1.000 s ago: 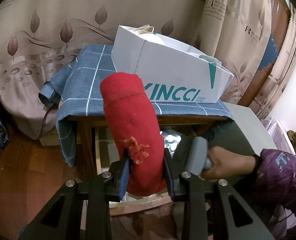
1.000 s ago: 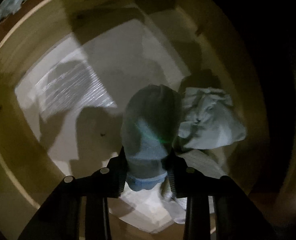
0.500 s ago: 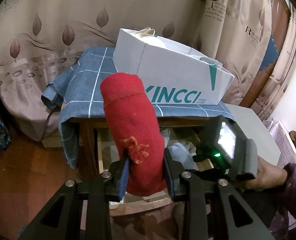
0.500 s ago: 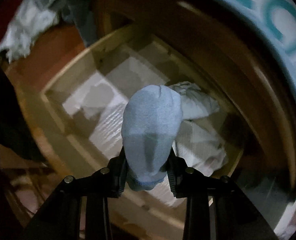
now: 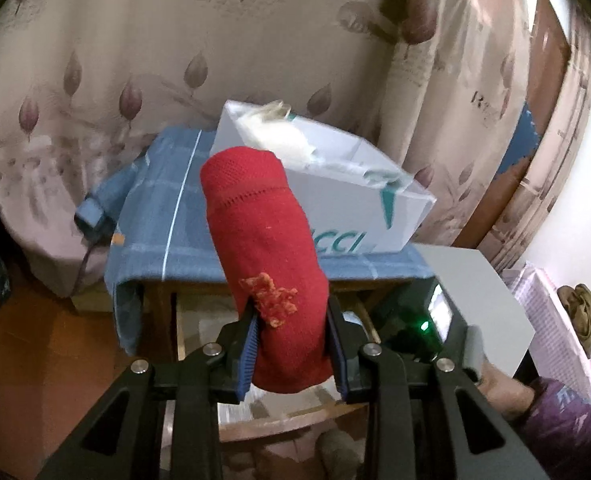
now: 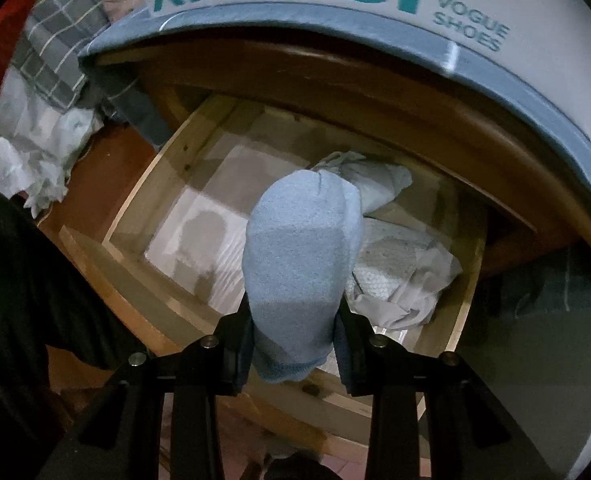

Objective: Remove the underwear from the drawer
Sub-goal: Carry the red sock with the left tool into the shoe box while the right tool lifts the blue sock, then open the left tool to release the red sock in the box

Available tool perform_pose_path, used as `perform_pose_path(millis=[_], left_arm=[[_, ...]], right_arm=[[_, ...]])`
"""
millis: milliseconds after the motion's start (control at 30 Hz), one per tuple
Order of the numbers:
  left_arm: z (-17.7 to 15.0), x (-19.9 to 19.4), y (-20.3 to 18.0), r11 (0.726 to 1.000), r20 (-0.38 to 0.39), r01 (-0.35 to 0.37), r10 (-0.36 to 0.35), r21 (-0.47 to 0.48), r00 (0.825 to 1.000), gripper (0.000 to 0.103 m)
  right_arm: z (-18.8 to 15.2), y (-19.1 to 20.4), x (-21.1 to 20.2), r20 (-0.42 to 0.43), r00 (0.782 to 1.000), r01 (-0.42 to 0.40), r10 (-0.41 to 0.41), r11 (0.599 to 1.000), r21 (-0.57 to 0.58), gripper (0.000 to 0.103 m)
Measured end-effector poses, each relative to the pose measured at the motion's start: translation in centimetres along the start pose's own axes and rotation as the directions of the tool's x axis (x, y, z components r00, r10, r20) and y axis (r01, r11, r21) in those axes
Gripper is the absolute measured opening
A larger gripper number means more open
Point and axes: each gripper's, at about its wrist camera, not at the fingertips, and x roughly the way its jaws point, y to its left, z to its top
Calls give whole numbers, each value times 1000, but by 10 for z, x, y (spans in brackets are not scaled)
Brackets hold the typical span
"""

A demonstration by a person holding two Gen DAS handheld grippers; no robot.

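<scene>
My left gripper point(image 5: 291, 344) is shut on a rolled red underwear point(image 5: 263, 248), held upright in the air in front of the table. My right gripper point(image 6: 295, 344) is shut on a rolled light blue underwear point(image 6: 301, 248), held above the open wooden drawer point(image 6: 135, 196). In the drawer lie a crumpled pale garment point(image 6: 375, 184) at the back and a white-grey garment point(image 6: 407, 276) on the right. The right gripper's body point(image 5: 435, 320) with its green light shows at the lower right of the left wrist view.
A white XINCCI shoe box point(image 5: 355, 200) stands on the table's blue checked cloth point(image 5: 163, 216), directly over the drawer. Leaf-patterned curtains point(image 5: 95, 60) hang behind. A grey surface point(image 5: 475, 280) lies to the right. Crumpled white plastic point(image 6: 27, 152) lies on the floor left of the drawer.
My right gripper has lifted the blue underwear up and out of the drawer interior, back toward the front. My left gripper has risen a little with the red underwear.
</scene>
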Motion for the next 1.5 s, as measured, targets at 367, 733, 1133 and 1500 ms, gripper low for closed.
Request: perform_pose_path(millis=[367, 733, 1133, 1500], left_arm=[[104, 18, -46, 992, 25, 9, -12, 126, 1000, 31], [161, 114, -58, 979, -67, -41, 55, 198, 996, 31], [153, 164, -41, 981, -154, -85, 112, 172, 982, 38], [152, 116, -34, 983, -33, -145, 149, 117, 988, 47]], right_arm=[[-4, -11, -6, 31, 999, -45, 44, 998, 50, 31], [-9, -30, -14, 61, 995, -85, 78, 989, 121, 31], [-12, -44, -17, 73, 991, -123, 111, 976, 178, 31], [-14, -46, -18, 76, 989, -136, 124, 974, 181, 31]])
